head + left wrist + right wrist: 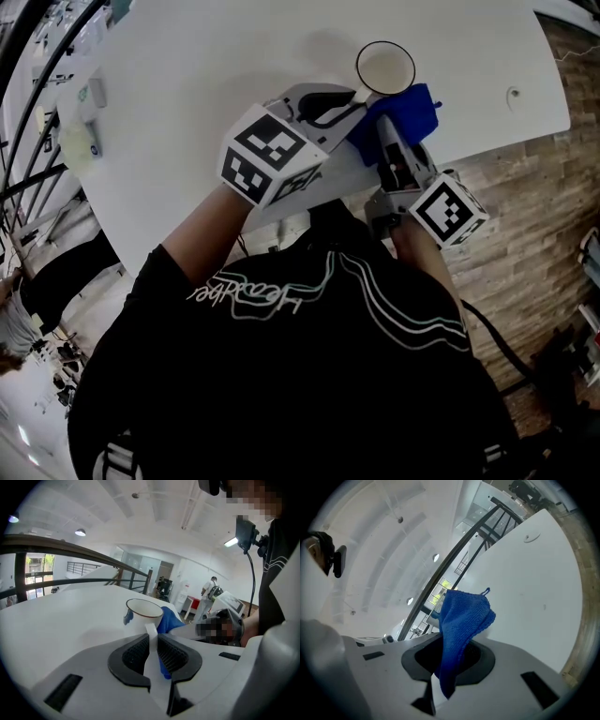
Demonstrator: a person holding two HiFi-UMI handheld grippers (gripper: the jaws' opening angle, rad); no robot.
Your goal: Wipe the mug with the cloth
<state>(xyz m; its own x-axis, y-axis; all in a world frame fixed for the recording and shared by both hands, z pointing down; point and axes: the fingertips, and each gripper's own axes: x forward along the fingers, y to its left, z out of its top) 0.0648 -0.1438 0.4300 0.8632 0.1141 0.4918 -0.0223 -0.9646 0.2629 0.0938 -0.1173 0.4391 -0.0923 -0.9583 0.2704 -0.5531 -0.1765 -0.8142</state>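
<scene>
Clamping its fingers on the handle of the white mug above the tabletop, the left gripper steadies it. The right gripper, fingers pinching the blue cloth, hovers just beside the white mug. Wiping looks imminent: press the blue cloth to its wall.

Pale cursive lettering across the back of the person's black shirt, upside down from here, word not legible, black-and-white square code patterns on two white cubes, no other print readable.

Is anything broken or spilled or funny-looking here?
Nothing stands out. The mug looks whole, its handle pinched in the left tongs. The right tongs pinch the blue cloth beside it. No spill shows on the white table.
</scene>
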